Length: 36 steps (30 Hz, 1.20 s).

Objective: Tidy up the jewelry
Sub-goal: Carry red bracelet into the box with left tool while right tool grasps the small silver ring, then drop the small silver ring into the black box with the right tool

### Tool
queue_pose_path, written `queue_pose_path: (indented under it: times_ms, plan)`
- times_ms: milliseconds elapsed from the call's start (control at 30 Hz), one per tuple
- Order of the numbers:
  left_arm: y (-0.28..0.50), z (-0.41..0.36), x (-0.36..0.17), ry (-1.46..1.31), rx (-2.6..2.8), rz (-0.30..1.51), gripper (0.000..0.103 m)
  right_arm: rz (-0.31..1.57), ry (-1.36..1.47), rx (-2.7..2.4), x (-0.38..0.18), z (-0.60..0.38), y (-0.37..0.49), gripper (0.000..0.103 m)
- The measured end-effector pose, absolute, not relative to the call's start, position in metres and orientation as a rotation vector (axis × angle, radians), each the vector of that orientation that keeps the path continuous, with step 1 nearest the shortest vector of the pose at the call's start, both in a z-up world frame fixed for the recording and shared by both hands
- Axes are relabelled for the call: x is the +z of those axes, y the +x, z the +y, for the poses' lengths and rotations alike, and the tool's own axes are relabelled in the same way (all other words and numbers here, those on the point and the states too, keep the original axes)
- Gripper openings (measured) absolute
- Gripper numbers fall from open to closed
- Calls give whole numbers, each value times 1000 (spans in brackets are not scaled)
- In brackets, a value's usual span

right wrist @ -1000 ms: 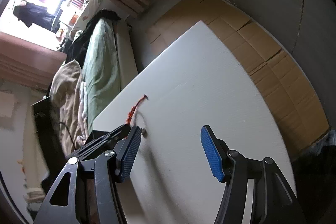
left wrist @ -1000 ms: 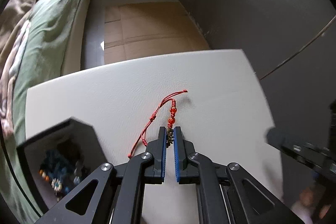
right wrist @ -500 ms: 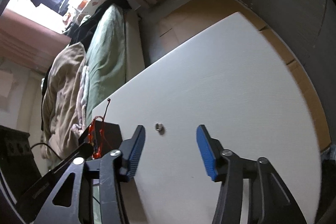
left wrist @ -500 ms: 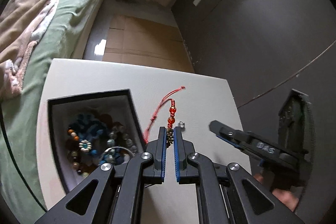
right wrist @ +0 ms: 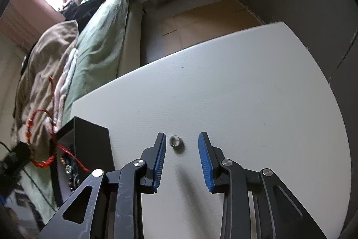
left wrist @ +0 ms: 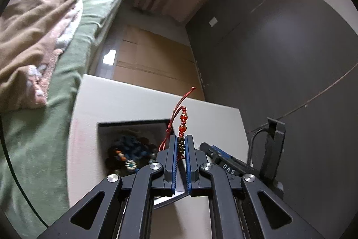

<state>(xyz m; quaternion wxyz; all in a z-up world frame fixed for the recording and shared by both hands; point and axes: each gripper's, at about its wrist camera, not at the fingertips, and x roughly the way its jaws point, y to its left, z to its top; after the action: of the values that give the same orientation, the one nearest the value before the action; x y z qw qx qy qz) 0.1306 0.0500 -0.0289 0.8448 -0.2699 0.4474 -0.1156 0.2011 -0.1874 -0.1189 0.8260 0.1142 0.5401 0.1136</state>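
My left gripper is shut on a red cord bracelet with red beads and a bronze charm, held in the air above the black jewelry box, which holds several beaded pieces. The bracelet also shows in the right wrist view, hanging over the box. My right gripper is open, low over the white table, with a small silver ring lying between its fingertips, nearer the left one.
A bed with a green cover and a beige blanket runs along the table's left side. A dark wall stands to the right. Cardboard covers the floor beyond the table's far edge.
My left gripper has lifted the bracelet off the table and carried it left over the box. My right gripper has moved down to the ring and narrowed a little.
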Motion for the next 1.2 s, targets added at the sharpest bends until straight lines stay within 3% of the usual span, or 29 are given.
queue_pose_path:
  times_ms: [133, 300, 700, 767, 833, 900, 1200]
  plan:
    - [128, 62, -29, -580, -231, 954, 6, 1125, 153, 235, -117, -171, 199, 31]
    - [128, 66, -37, -581, -236, 1002, 6, 1109, 8, 187, -119, -157, 194, 15]
    - [138, 55, -66, -552, -213, 1146, 7, 1102, 153, 263, -99, -175, 186, 14]
    - [137, 59, -65, -568, -199, 1133, 14, 1089, 183, 293, -91, -176, 183, 14]
    - [134, 63, -61, -586, -191, 1112, 54, 1070, 206, 324, -84, -177, 180, 14]
    - [129, 68, -56, -600, -180, 1073, 71, 1046, 232, 364, -75, -177, 175, 14]
    - [120, 96, -45, -628, -129, 1010, 72, 980, 275, 546, -52, -147, 155, 14]
